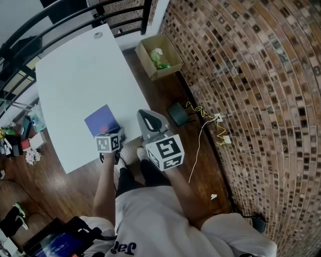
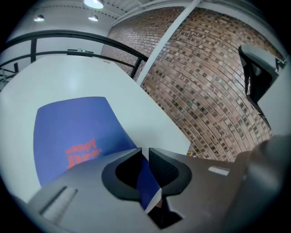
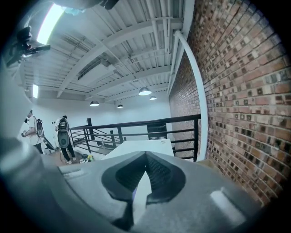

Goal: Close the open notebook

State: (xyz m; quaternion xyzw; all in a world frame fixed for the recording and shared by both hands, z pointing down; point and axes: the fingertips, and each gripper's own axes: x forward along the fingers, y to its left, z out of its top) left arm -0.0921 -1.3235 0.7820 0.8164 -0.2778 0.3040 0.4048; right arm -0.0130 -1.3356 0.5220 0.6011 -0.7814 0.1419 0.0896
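- Floor (image 1: 50, 188): brown wood. Small clutter is seen on it at the far left, beside the table.
- Railing (image 1: 75, 15): black, run along the left and far sides of the table.
- People (image 3: 63, 136): two are made out in the right gripper view, standing far off on the left by the railing.
- Table (image 1: 75, 70): white, set lengthwise from near to far.
- Notebook (image 1: 102, 120): laid flat and closed at the near end of the table, close to its near edge. The cover is blue with red print (image 2: 82, 152).
- Left gripper (image 2: 144, 151): held low over the near right corner of the notebook and pointed steeply down. Its jaws are parted by a narrow gap. The corner of the blue cover and a sliver of table are seen through that gap, and the pads are not pressed on the cover.
- Right gripper (image 3: 145, 155): held just right of the left one, past the near right corner of the table, and aimed almost level toward the far end. Its jaw tips are met, and nothing is clasped between them.
- Cardboard box (image 1: 168, 47): open, set on the floor right of the table, near the wall. A green item (image 1: 157, 57) is kept in it.
- Dark green object (image 1: 177, 114): placed on the floor, nearer than the box.
- Yellow cable (image 1: 198, 109) and white cable (image 1: 198, 150): trailed along the foot of the wall.
- Brick wall (image 1: 251, 100): the whole right side is taken up by it.
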